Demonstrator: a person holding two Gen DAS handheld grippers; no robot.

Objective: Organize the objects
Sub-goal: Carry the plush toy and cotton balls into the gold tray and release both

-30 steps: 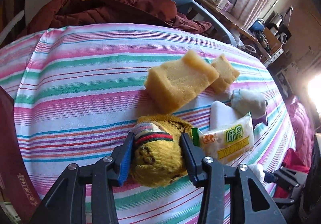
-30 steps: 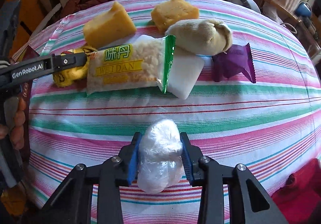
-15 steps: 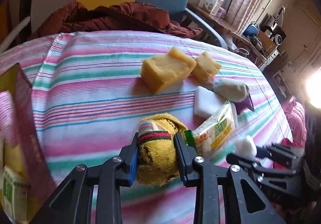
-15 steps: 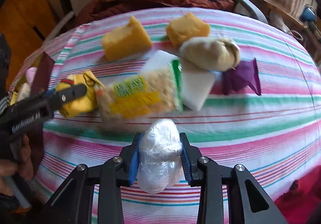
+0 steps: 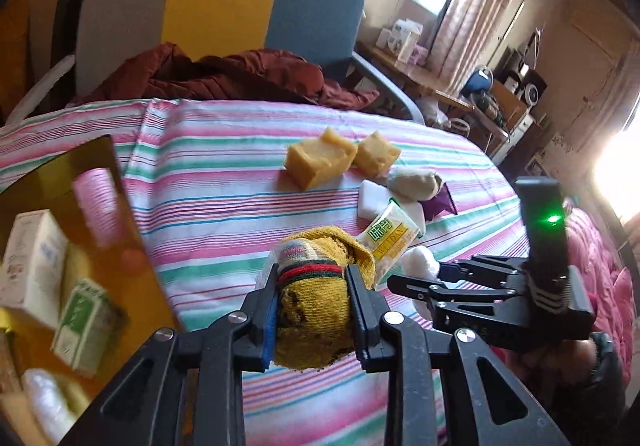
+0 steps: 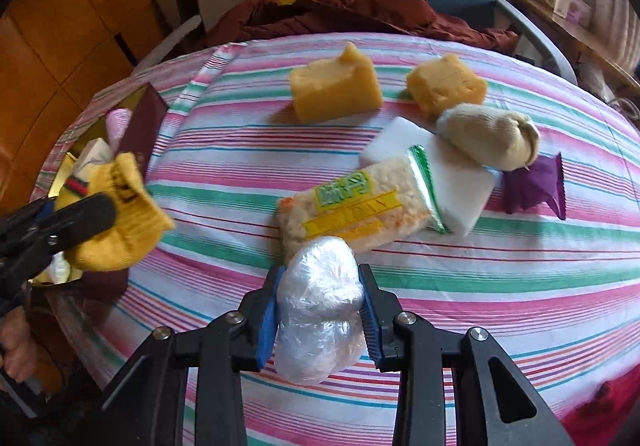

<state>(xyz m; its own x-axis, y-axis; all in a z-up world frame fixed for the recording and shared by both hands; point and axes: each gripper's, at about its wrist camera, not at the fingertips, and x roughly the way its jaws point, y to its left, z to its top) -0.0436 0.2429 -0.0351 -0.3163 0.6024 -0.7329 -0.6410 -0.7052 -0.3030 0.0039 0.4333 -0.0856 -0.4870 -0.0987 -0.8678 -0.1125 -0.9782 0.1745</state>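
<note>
Yellow rolled sock (image 5: 316, 310), red-green band, clamped in left tongs (image 5: 313, 310), lifted above striped table (image 5: 224, 182), beside open box (image 5: 60, 246) at left edge. Right tongs (image 6: 320, 320) clamped on clear plastic-wrapped bundle (image 6: 318, 310). Rice cracker pack (image 6: 356, 206) reads "WEIDAN", lying on white block (image 6: 456, 182).

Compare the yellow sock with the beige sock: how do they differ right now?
The yellow sock is gripped in the left gripper, off the cloth; the beige sock lies free on the striped cloth. Yellow has red-green bands; beige is plain. Both are rolled into balls.
</note>
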